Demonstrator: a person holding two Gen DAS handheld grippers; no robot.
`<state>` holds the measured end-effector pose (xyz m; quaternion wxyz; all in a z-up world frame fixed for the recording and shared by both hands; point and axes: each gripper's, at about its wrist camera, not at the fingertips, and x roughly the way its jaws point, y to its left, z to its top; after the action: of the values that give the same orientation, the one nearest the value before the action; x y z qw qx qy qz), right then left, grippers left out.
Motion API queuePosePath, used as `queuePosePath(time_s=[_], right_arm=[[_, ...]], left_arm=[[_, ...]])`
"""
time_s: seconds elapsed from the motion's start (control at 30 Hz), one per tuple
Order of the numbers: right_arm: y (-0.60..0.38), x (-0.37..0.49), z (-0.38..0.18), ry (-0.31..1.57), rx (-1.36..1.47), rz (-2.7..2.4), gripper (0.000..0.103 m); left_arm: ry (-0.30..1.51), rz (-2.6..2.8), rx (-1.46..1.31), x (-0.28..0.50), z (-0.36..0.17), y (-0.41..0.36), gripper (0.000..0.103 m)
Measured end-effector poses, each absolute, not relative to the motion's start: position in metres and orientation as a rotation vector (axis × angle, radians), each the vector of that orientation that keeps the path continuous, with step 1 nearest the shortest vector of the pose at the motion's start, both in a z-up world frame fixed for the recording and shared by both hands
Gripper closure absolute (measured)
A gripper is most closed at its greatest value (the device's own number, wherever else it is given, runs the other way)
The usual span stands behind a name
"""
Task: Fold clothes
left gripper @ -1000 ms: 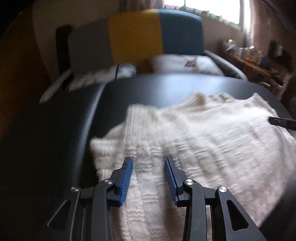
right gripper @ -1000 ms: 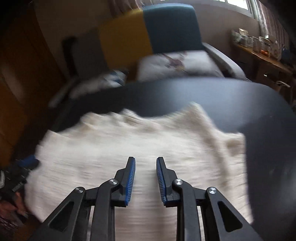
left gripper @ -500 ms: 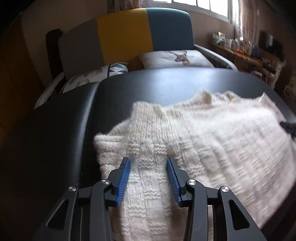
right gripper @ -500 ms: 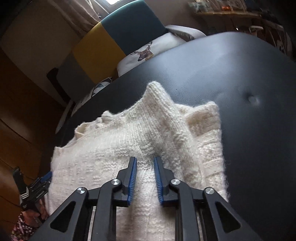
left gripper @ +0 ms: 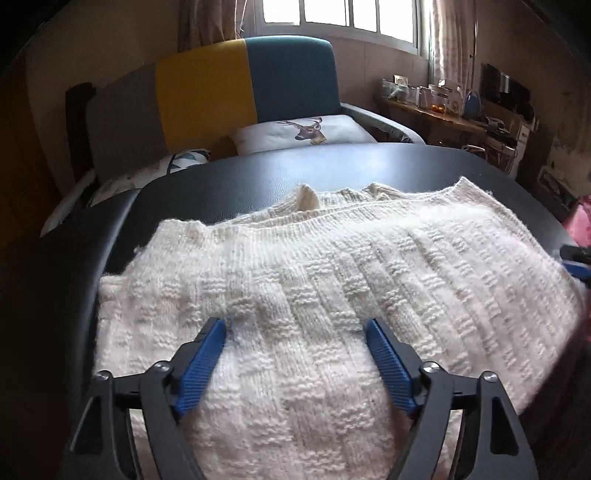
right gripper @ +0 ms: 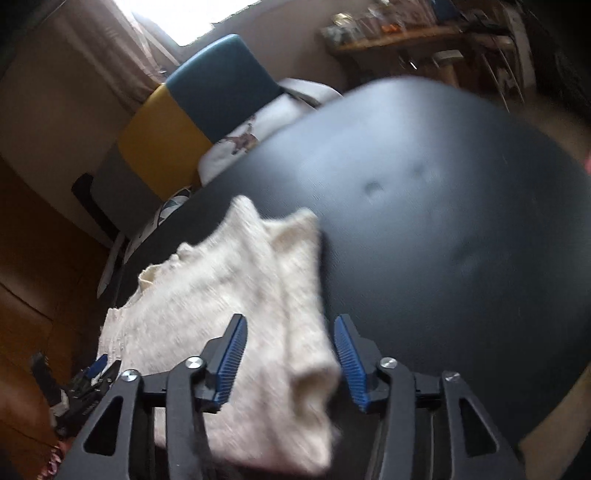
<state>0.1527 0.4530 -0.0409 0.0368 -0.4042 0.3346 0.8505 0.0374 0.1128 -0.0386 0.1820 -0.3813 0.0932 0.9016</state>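
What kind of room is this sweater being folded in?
Most likely a lived-in home sitting room. A grey, yellow and teal sofa holds a deer-print cushion, a curtained window stands behind it, and a cluttered wooden side table runs along the wall.

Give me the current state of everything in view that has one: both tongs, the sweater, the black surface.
Left tongs: open, jaws just widened, sweater below them, not pinched.
Right tongs: open, jaws just widened, sweater's edge between them, pads clear.
Sweater: cream knit, folded over, lying released on the black surface.
Black surface: bears the sweater on one side, bare beyond it.
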Motion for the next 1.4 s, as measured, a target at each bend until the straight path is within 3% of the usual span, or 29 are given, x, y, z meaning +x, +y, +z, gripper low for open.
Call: queuePosePath(time_s=[0.2, 0.33, 0.4, 0.47, 0.6, 0.67, 1.07, 1.2, 1.4], right_arm=[[0.456, 0.164, -0.072, 1.380, -1.188, 2.593, 0.047], [0.445, 0.155, -0.069, 1.328, -1.181, 2.633, 0.043], [0.439, 0.148, -0.068, 1.333, -1.203, 2.643, 0.042], [0.434, 0.141, -0.069, 1.347, -1.225, 2.654, 0.043], [0.426, 0.133, -0.071, 1.327, -1.258, 2.647, 0.055], [0.425, 0.132, -0.075, 1.325, -1.266, 2.631, 0.072], [0.428, 0.134, -0.075, 1.350, -1.257, 2.610, 0.079], [0.435, 0.136, -0.057, 1.409, -1.186, 2.613, 0.081], [0.435, 0.128, -0.024, 1.311, -1.186, 2.623, 0.081]], left_arm=[[0.172, 2.519, -1.087, 0.036, -0.032, 0.108, 0.023], [0.027, 2.487, -1.021, 0.045, -0.015, 0.116, 0.024], [0.069, 2.477, -1.005, 0.049, -0.011, 0.132, 0.041], [0.103, 2.423, -1.064, 0.048, -0.020, 0.150, 0.071], [0.132, 2.462, -1.068, 0.055, -0.030, 0.170, 0.080], [0.119, 2.474, -1.048, 0.060, -0.029, 0.172, 0.092], [0.044, 2.456, -1.071, 0.056, -0.049, 0.177, 0.095], [0.067, 2.442, -1.081, 0.048, -0.048, 0.187, 0.095], [0.137, 2.479, -1.137, 0.047, -0.025, 0.186, 0.094]])
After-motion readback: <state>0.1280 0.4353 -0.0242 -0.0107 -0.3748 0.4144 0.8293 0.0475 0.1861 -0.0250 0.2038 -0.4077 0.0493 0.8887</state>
